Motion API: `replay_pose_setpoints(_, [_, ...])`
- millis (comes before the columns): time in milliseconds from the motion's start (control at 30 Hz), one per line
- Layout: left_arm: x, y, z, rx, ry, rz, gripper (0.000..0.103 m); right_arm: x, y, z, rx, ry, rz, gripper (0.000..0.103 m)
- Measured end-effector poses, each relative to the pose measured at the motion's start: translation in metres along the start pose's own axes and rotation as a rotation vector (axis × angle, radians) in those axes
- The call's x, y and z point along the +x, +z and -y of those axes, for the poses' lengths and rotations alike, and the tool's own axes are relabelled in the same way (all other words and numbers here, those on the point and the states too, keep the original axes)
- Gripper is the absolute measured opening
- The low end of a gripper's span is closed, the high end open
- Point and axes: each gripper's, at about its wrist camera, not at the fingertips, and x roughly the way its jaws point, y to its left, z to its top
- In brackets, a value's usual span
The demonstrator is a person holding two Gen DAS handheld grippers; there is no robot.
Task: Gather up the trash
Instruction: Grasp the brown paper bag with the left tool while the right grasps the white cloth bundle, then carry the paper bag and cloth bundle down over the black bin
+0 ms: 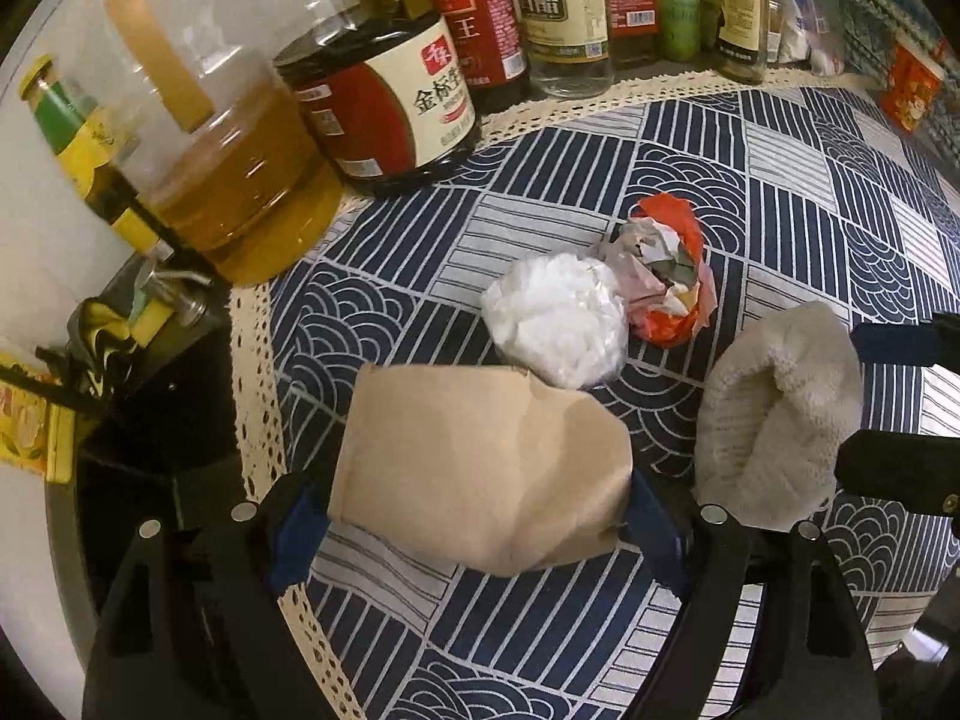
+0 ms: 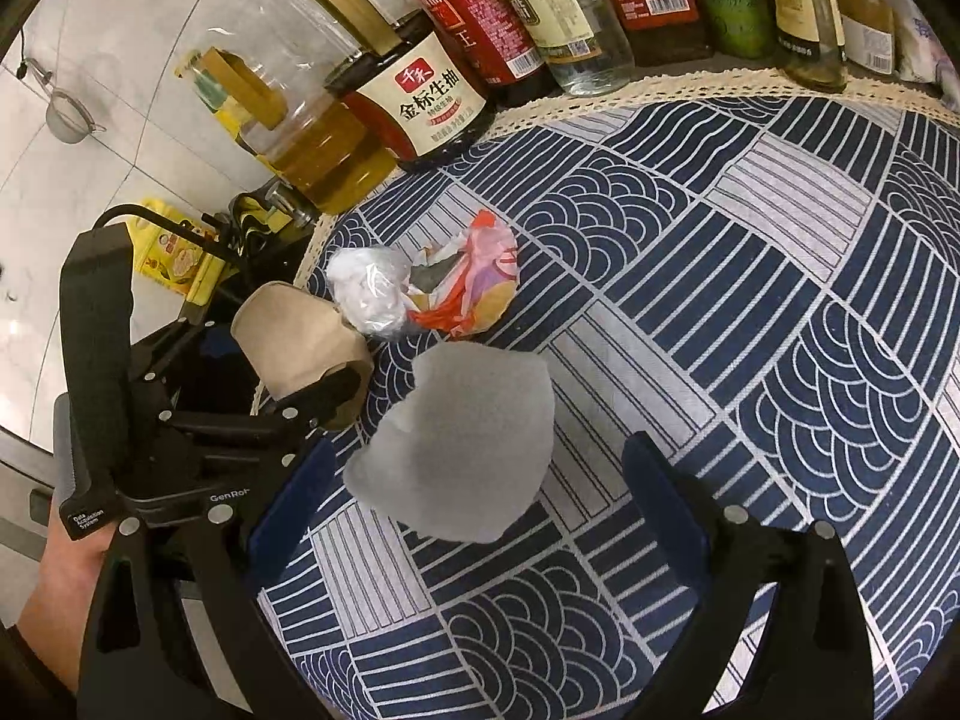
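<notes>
The crumpled white plastic ball (image 1: 555, 321) serves as landmark on the navy-and-white patterned cloth (image 1: 780, 192) covering the worktop. Touching it on the far right side lies a crushed red-and-orange printed wrapper (image 1: 669, 267). Just on its near side, the left claw (image 1: 477, 501) pinches a folded brown paper piece (image 1: 480, 468) between its blue-padded fingers (image 1: 651, 519); the paper's top edge overlaps the ball's lower rim in the left wrist view, so whether they touch cannot be told. To the near right of the ball sits a soft grey-white bundled cloth (image 1: 780, 414). The right claw (image 2: 474, 492) stands spread on either side of that bundle, its fingers apart from the fabric in the right wrist view.

Beyond the ball, along the cloth's lace edge, stand a dark soy sauce jar with a cream label (image 1: 384, 102), a clear jug of golden oil (image 1: 234, 180) and a row of tall sauce and vinegar bottles (image 1: 564, 12). The bottles' tops are cut off by the frame. The bundle's underside is hidden, and it looks blurred in the right wrist view.
</notes>
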Motion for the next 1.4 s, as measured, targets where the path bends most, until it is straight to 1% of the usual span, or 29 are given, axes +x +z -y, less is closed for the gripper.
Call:
replay_pose_setpoints(67, [0.001,0.001,-0.001,-0.002,-0.011,0.005,0.083,0.002,0.001,0.0,-0.004,0.004,0.0,0.095])
replay_pose_setpoints(100, [0.001,0.0,-0.002,-0.006,-0.019,0.006,0.083,0.004,0.001,0.0,-0.003,0.005,-0.002,0.09])
replay_pose_setpoints(133, [0.001,0.0,-0.003,-0.01,-0.028,0.005,0.082,0.005,0.002,0.0,-0.001,0.004,-0.005,0.082])
replay_pose_setpoints(167, [0.001,0.0,-0.004,-0.016,-0.041,0.002,0.079,0.006,0.002,0.0,-0.005,0.0,-0.009,0.077])
replay_pose_setpoints(233, [0.001,-0.002,-0.006,-0.024,-0.053,0.002,0.079,0.008,0.001,-0.002,-0.022,-0.001,-0.014,0.061])
replay_pose_setpoints(267, [0.001,-0.002,-0.007,-0.031,-0.062,0.001,0.078,0.008,0.0,-0.002,-0.025,0.002,-0.013,0.056])
replay_pose_setpoints(300, [0.001,-0.003,-0.008,-0.039,-0.068,0.002,0.077,0.008,-0.001,-0.004,-0.036,-0.001,-0.014,0.048])
replay_pose_setpoints(400, [-0.002,-0.007,-0.009,-0.058,-0.086,0.007,0.076,0.006,-0.003,-0.011,-0.077,-0.016,0.0,0.037])
replay_pose_setpoints(500, [-0.007,-0.011,-0.008,-0.066,-0.103,0.016,0.076,0.003,-0.007,-0.013,-0.093,-0.021,0.006,0.029])
replay_pose_setpoints(600, [-0.012,-0.015,-0.006,-0.075,-0.112,0.024,0.076,-0.002,-0.01,-0.014,-0.095,-0.021,0.009,0.026])
replay_pose_setpoints(700, [-0.018,-0.023,-0.006,-0.094,-0.128,0.033,0.076,-0.009,-0.016,-0.014,-0.097,-0.03,0.023,0.025])
replay_pose_setpoints(800, [-0.026,-0.03,-0.006,-0.124,-0.169,0.026,0.076,-0.017,-0.022,-0.014,-0.09,-0.038,0.032,0.025])
replay_pose_setpoints(933, [-0.043,-0.043,-0.001,-0.123,-0.18,0.046,0.076,-0.025,-0.03,-0.017,-0.079,-0.048,0.041,0.025])
replay_pose_setpoints(1033, [-0.053,-0.055,0.002,-0.129,-0.188,0.06,0.076,-0.033,-0.04,-0.023,-0.081,-0.047,0.055,0.025])
replay_pose_setpoints(1133, [-0.064,-0.067,0.005,-0.14,-0.202,0.07,0.076,-0.043,-0.051,-0.031,-0.061,-0.022,0.063,0.025])
replay_pose_setpoints(1400, [-0.1,-0.105,0.012,-0.141,-0.217,0.114,0.076,-0.068,-0.081,-0.059,-0.088,-0.055,0.101,0.025])
